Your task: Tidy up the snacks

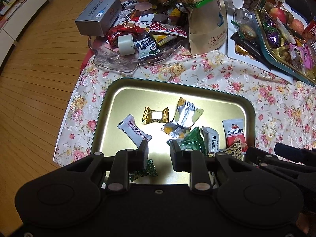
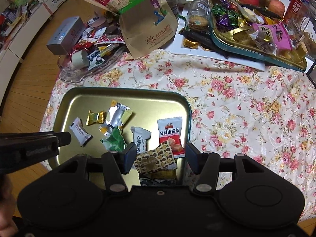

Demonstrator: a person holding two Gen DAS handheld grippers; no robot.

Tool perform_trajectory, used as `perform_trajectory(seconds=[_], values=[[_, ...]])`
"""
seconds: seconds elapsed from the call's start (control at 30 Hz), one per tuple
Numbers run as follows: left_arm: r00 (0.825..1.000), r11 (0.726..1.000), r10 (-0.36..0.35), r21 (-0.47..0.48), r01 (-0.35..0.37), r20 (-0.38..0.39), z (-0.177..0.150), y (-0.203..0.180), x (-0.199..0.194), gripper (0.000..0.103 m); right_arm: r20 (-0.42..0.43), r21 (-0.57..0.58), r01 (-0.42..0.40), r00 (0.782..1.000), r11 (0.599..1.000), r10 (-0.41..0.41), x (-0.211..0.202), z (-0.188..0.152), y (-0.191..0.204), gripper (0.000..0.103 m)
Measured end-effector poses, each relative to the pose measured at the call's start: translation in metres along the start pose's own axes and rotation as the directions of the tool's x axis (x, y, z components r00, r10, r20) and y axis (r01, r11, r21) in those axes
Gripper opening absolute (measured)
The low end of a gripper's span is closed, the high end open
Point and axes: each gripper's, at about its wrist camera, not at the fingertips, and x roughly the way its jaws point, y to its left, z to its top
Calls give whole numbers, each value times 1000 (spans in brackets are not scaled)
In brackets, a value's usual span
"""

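My left gripper hangs over the near end of the gold tin tray, its jaws apart with nothing between them — a small dark green candy lies on the tray floor just under its left finger. My right gripper is beside it over the tray's near right corner, jaws also released, with a gold-and-brown patterned packet lying in the gap, not pinched.

Further into the tray sit a white hawthorn strip packet, a green wrapper, a white sesame bar and a red-and-white hawthorn packet; beyond them a gold bow-shaped candy and a silver-yellow wrapper.

Past the tray is floral tablecloth — then a clear glass dish heaped with snacks, a grey box, a kraft paper bag and a teal tray of sweets.
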Motion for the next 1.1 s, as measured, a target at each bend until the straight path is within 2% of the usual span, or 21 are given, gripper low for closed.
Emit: perform_trajectory(seconds=[0.3,1.1], values=[[1000,1000,-1,-19,0,-15,0,3,3,34,-14,-47,68,998,997,-69,9,-5,9,57],[999,1000,-9,-25,9,-32,1,3,5,34,-44,-52,74,996,996,-76,13,-4,11,57]])
